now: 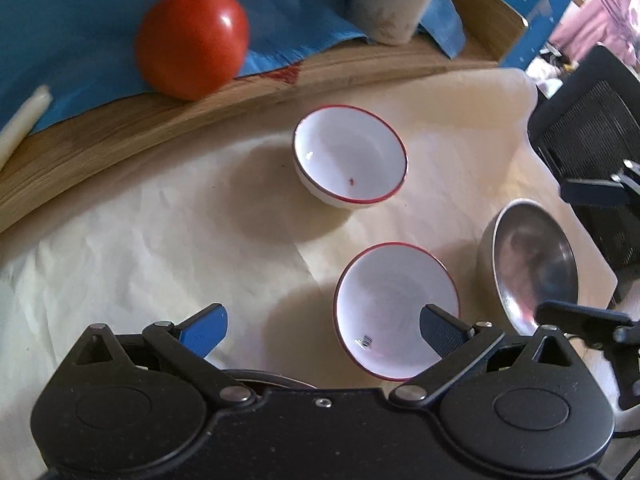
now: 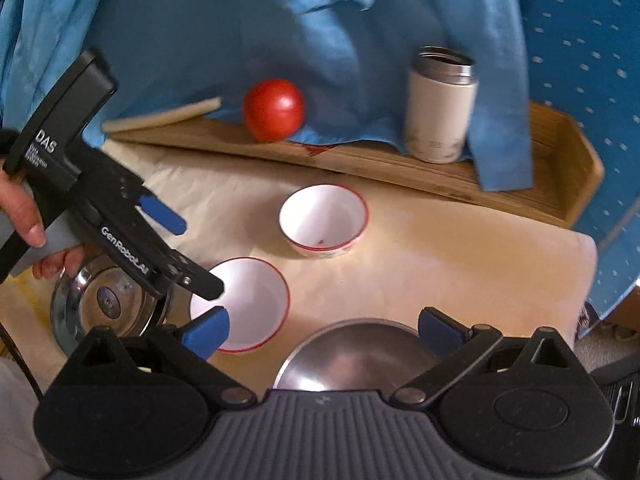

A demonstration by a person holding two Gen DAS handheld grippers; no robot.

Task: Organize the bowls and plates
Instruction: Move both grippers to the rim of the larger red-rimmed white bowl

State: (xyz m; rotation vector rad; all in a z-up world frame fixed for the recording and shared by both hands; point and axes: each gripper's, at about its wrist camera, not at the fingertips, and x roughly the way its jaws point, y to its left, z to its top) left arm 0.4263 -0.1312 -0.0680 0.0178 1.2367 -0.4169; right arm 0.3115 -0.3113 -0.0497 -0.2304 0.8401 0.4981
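Both tongs stood wide with nothing between them: the left gripper (image 1: 322,330) hung over the cream table cover (image 1: 120,248) with its right finger above the near red-rimmed bowl (image 1: 396,312), and the right gripper (image 2: 323,330) hovered just above the steel bowl (image 2: 352,354). Taking the near red-rimmed bowl as the landmark, the far red-rimmed bowl (image 1: 351,155) sat a little beyond it toward the wooden tray (image 1: 100,140), apart from it; the steel bowl lay just beside it on the right-gripper side; and a shiny steel dish (image 2: 100,304) lay on its other side, under the left gripper's body, its edge apparently close to the bowl though contact could not be told. All four stood upright, mouths up; being round, none had a long axis, so approach direction mattered little. The two white bowls looked like glazed ceramic or melamine: stiff, smooth, probably slippery, and chippable if ceramic, so a pinch across the rim wall, one finger inside and one outside, seemed the surest hold. The steel bowl looked thin, light and slick, likely to ring and slide on the paper-like cover; its rim was again the place to grip. Beyond the far bowl, on the tray, a tomato (image 1: 192,42) and an insulated flask (image 2: 440,108) stood on blue cloth (image 2: 240,20), well apart from the bowls.
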